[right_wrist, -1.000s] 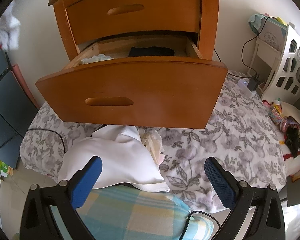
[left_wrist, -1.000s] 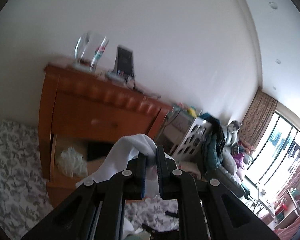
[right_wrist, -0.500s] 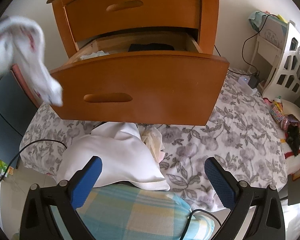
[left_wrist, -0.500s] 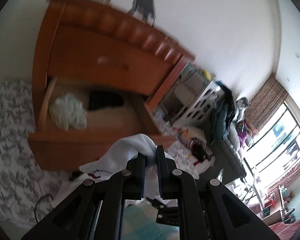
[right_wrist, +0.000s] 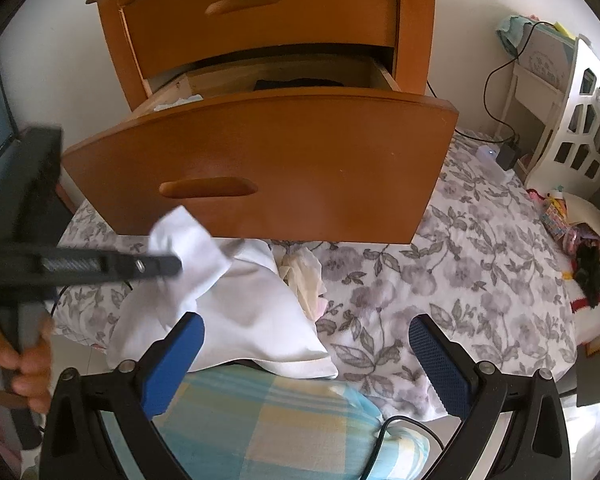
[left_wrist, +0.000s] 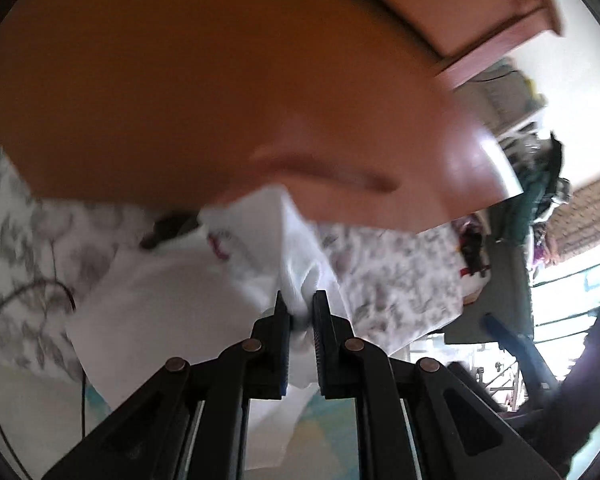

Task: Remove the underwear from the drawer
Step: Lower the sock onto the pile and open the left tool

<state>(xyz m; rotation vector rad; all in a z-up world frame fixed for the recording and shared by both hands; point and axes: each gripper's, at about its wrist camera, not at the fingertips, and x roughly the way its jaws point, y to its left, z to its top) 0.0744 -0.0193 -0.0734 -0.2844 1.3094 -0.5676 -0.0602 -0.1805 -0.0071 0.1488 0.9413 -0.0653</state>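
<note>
A white cotton piece of underwear [left_wrist: 260, 256] is pinched between the nearly closed jaws of the black left gripper [left_wrist: 299, 312], seen in the lower middle of the left wrist view; the cloth is bunched above the fingertips and hangs down between them. In the right wrist view the same garment [right_wrist: 188, 248] is seen at the left centre, held at the tip of the left gripper [right_wrist: 168, 266], which is blurred, and a hand [right_wrist: 24, 364] is wrapped around its handle in the lower left corner. The underwear is outside the drawer — it hangs in front of the curved orange-brown wooden drawer front [right_wrist: 300, 160] and just above a white pillow-like cloth [right_wrist: 252, 320] that lies on the grey flowered bedspread [right_wrist: 460, 280]. The drawer is pulled out, and a dark folded item [right_wrist: 296, 83] and a pale one [right_wrist: 178, 102] are seen inside it. The right gripper [right_wrist: 312, 360], with blue padded fingers [right_wrist: 440, 364], is spread wide at the bottom of the frame — nothing is held between them.
</note>
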